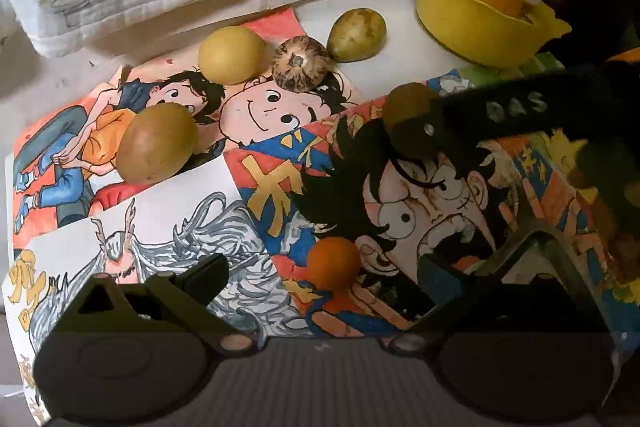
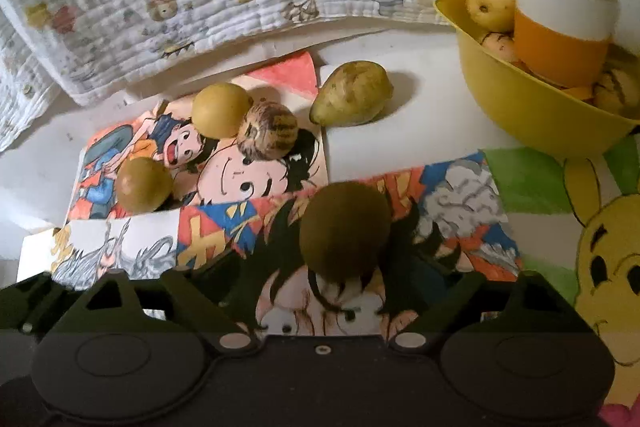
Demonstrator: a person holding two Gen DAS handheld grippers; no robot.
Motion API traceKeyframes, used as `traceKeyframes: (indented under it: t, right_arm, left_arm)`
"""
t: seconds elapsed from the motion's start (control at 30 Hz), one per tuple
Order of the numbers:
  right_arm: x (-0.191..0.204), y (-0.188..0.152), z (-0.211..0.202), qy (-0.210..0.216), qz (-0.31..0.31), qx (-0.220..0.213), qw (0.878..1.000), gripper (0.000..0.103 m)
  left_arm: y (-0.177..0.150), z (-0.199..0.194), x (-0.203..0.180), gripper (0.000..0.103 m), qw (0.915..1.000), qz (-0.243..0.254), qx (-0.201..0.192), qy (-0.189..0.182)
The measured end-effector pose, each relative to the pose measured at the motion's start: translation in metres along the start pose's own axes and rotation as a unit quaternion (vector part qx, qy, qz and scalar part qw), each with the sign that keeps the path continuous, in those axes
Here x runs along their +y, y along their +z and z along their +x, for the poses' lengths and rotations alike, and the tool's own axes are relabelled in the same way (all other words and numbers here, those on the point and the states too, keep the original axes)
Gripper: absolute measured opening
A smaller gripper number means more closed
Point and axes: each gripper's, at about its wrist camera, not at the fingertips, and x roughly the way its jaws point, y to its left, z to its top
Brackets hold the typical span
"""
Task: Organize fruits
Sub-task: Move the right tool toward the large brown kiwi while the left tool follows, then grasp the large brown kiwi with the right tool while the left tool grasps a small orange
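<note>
Nearest my right wrist camera, the brown kiwi (image 2: 345, 227) sits at frame centre, just ahead of my right gripper (image 2: 324, 291), between its widely spread jaws and untouched by either. In the left wrist view, a small orange fruit (image 1: 334, 263) lies low in the frame between the fingers of my left gripper (image 1: 320, 279), also spread wide and not touching it. Beyond, three yellow-green fruits (image 1: 231, 54) and a mottled one (image 1: 300, 63) rest on the cartoon drawings (image 1: 256, 115). The yellow bowl (image 2: 532, 107), upper right, holds more fruit and an orange-and-white cup (image 2: 562, 27).
</note>
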Motion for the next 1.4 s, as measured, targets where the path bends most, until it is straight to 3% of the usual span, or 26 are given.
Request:
traceKeyframes:
  t: [0.2, 0.43, 0.57, 0.77, 1.0, 1.4]
  right_arm:
    - [-0.001, 0.007, 0.016, -0.015, 0.014, -0.003, 1.0, 0.081]
    - [0.0, 0.011, 0.029, -0.029, 0.018, 0.006, 0.999, 0.069]
    - [0.002, 0.014, 0.033, -0.036, 0.017, 0.005, 0.999, 0.065]
    - [0.001, 0.015, 0.037, -0.045, 0.021, 0.011, 0.999, 0.059]
    - [0.003, 0.014, 0.036, -0.046, 0.018, 0.009, 0.999, 0.058]
    - [0.007, -0.017, 0.011, -0.003, 0.003, 0.02, 1.0, 0.058]
  left_arm:
    - [-0.002, 0.005, 0.01, 0.096, 0.9999, -0.008, -0.004, -0.011]
    - [-0.002, 0.009, 0.016, 0.072, 0.9983, -0.025, -0.007, -0.052]
    - [-0.001, 0.016, 0.013, 0.051, 0.9972, -0.028, 0.011, -0.068]
    - [0.001, 0.02, 0.012, 0.037, 0.9967, -0.042, 0.014, -0.068]
    - [0.0, 0.021, 0.013, 0.035, 0.9964, -0.053, 0.012, -0.066]
    - [-0.011, 0.001, 0.015, 0.034, 0.9948, -0.084, 0.008, -0.057]
